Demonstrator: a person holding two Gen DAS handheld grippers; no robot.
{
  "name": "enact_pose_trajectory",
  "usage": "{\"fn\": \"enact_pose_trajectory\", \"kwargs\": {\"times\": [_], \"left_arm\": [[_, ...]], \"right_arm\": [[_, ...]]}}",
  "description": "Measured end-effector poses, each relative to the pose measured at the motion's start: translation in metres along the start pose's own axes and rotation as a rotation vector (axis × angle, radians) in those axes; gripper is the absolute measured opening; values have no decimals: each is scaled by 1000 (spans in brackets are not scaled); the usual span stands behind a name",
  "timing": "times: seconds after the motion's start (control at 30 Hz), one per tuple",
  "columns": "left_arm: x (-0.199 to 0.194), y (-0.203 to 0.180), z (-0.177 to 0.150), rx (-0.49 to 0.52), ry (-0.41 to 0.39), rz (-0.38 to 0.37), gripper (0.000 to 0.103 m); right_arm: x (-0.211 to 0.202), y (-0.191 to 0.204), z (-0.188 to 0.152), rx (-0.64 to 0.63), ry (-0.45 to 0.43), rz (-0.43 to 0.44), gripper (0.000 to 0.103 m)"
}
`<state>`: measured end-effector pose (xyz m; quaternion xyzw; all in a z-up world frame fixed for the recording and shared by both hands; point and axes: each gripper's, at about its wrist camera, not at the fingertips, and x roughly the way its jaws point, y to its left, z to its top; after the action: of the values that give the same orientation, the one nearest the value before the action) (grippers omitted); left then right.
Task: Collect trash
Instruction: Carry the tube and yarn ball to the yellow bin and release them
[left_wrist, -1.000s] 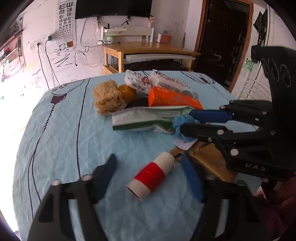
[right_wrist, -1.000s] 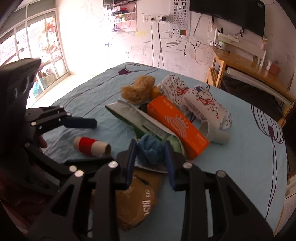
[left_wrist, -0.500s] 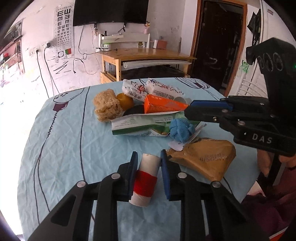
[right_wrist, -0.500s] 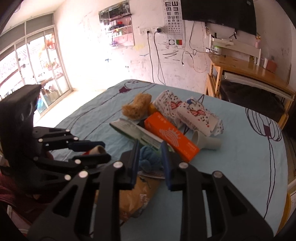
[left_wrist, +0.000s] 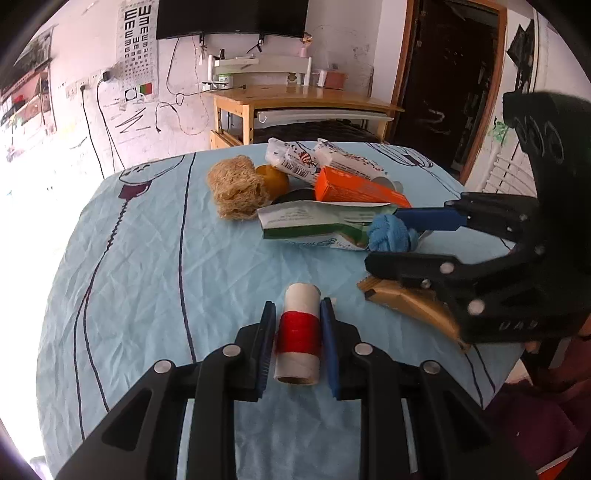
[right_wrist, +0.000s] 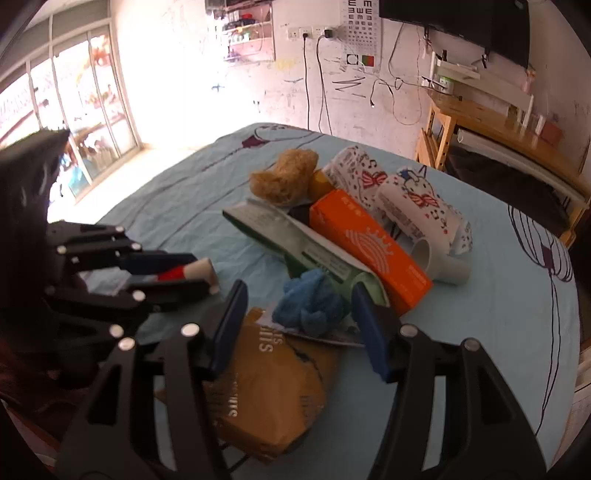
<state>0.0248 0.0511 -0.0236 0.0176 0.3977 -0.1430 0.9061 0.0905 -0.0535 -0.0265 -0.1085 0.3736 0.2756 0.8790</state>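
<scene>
A round surface (left_wrist: 140, 258) draped in a wrinkled pale blue cloth is sitting in a room with an eye chart (left_wrist: 135, 40), a dark screen (left_wrist: 232, 16) and a wooden desk (left_wrist: 303, 99) along the far wall. The left tool (left_wrist: 297, 332) is clenching a cardboard roll (left_wrist: 298, 332) wrapped in red, just left of the brown packet (left_wrist: 410, 306); its long axis is running away from the tool, open end nearest the camera. The right tool (right_wrist: 299, 321) is opening its jaws, with a blue cloth ball (right_wrist: 310, 301) lying between them, untouched, just beyond the packet.
</scene>
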Motion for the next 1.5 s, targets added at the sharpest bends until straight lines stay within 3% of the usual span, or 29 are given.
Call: {"fn": "enact_pose_trajectory", "kwargs": {"times": [0.07, 0.17, 0.43, 0.87, 1.17, 1.5], "left_arm": [[1, -1, 0, 9, 2, 3, 20], [2, -5, -1, 31, -1, 21, 20], [1, -1, 2, -25, -1, 14, 16], [-30, -13, 24, -40, -100, 0, 16], [-34, -68, 70, 7, -151, -67, 16], [-3, -175, 131, 61, -103, -201, 16]], "right_arm": [[3, 2, 0, -14, 2, -9, 55], [2, 1, 0, -7, -8, -29, 28], [-34, -12, 4, 61, -140, -1, 28], [-80, -89, -21, 260, -246, -99, 28], [-129, -165, -65, 402, -309, -250, 28], [-152, -236, -104, 470, -285, -382, 28]]}}
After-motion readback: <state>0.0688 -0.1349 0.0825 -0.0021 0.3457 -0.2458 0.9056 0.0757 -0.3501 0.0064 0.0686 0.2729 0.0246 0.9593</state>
